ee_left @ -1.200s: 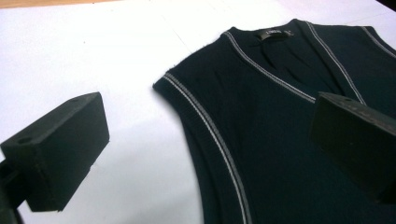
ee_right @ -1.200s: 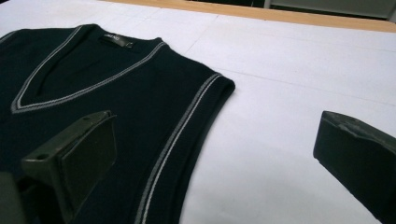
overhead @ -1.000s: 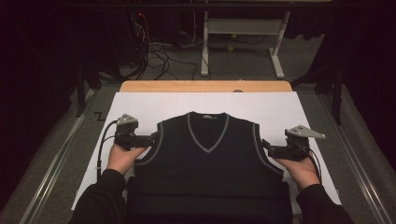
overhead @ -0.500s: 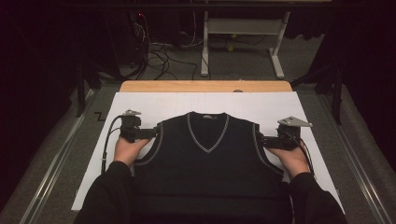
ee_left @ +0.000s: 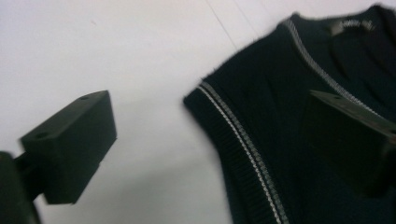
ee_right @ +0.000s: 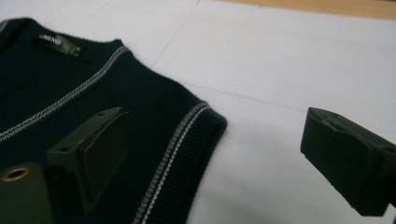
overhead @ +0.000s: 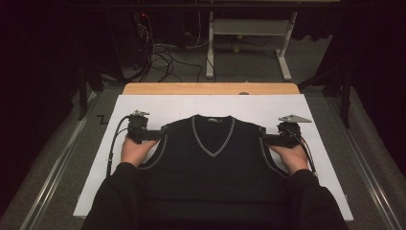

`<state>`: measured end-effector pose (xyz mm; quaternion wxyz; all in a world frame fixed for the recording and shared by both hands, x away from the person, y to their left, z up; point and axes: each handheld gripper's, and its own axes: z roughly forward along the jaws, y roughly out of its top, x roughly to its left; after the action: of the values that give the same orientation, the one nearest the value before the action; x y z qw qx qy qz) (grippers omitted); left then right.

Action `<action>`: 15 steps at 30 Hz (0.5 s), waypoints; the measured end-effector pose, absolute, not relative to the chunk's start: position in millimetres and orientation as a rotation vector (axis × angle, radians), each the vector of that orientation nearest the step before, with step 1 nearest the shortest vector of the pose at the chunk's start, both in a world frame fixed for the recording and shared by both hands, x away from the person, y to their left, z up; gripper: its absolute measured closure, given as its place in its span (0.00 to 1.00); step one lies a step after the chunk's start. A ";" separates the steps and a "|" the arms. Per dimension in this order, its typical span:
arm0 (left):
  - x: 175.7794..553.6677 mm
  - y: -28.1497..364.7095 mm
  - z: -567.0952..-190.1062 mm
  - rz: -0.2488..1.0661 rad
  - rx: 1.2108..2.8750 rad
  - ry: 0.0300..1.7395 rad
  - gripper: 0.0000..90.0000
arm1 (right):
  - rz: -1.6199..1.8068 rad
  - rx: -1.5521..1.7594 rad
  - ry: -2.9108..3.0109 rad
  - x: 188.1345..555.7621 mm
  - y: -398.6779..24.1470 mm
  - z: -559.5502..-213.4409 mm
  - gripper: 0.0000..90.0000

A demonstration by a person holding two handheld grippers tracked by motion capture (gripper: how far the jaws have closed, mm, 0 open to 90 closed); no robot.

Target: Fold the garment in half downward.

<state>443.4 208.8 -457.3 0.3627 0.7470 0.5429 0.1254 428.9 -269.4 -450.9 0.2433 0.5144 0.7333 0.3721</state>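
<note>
Black vest point(overhead: 210, 158) is lying flat between both grippers. Left gripper point(overhead: 160, 134) is standing open over its shoulder edge. Right gripper point(overhead: 264, 139), just closing a little, is open astride the other shoulder.

One dark sleeveless sweater point(overhead: 213, 163) lies on one white sheet point(overhead: 287, 108) covering one wooden tabletop point(overhead: 210, 88). Two tongs are there, the left tongs point(overhead: 160, 134) and the right tongs point(overhead: 264, 139), each in one of two hands.
</note>
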 end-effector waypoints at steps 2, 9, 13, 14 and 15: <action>446.7 206.6 -460.0 0.308 1.923 1.413 0.05 | 1.009 1.401 2.019 431.2 -268.1 -452.6 0.12; 456.0 187.7 -473.0 0.311 1.975 1.480 0.09 | 0.921 1.450 2.071 444.0 -262.0 -465.1 0.19; 453.2 180.3 -472.3 0.365 2.008 1.480 0.19 | 0.893 1.467 2.077 447.4 -260.0 -471.6 0.26; 453.2 180.3 -472.3 0.365 2.008 1.480 0.22 | 0.893 1.467 2.077 447.4 -260.0 -471.6 0.26; 452.4 178.7 -472.1 0.371 2.015 1.471 0.22 | 0.896 1.463 2.081 447.6 -258.5 -471.3 0.28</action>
<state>452.4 178.7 -472.1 0.3047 0.7610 0.5554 0.1400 447.6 -258.5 -471.3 0.2208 0.5290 0.7526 0.3240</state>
